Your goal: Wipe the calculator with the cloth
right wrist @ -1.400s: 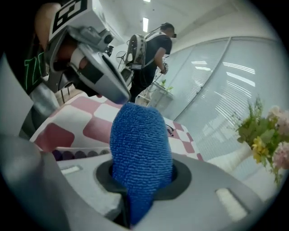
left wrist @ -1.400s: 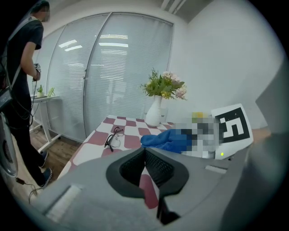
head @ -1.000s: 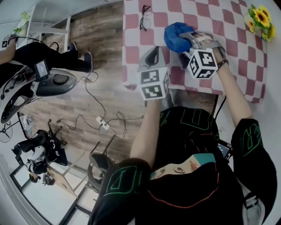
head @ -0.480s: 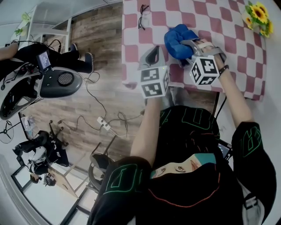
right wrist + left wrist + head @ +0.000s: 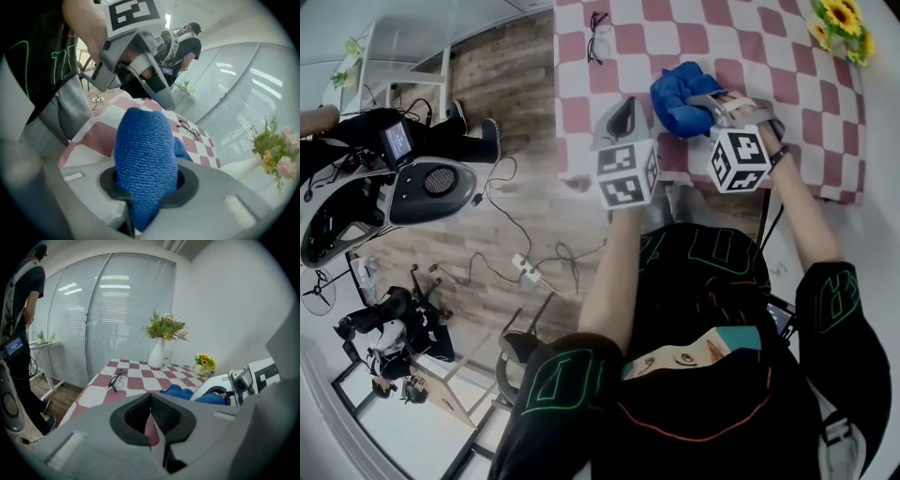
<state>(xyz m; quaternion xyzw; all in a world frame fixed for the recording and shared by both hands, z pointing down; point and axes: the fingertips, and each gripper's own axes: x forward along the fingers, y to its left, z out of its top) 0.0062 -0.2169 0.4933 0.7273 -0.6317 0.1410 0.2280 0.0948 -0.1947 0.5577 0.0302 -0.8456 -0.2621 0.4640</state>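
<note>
A blue cloth (image 5: 678, 89) is bunched up over the near part of the red-and-white checked table (image 5: 750, 37). My right gripper (image 5: 701, 101) is shut on it, and the cloth (image 5: 144, 159) fills the space between its jaws in the right gripper view. My left gripper (image 5: 623, 114) hangs just left of the cloth over the table's near edge, shut with nothing in it (image 5: 150, 414). I cannot make out a calculator in any view; the cloth and the grippers cover that patch of table.
Black glasses (image 5: 597, 35) lie at the table's far left. Sunflowers in a pot (image 5: 839, 26) stand at the far right, and a white vase of flowers (image 5: 158, 352) at the back. Cables and a power strip (image 5: 525, 267) lie on the wood floor. A person (image 5: 185, 42) stands beyond.
The right gripper with the blue cloth has shifted a little toward the table's near edge. The left gripper has stayed beside it, still shut.
</note>
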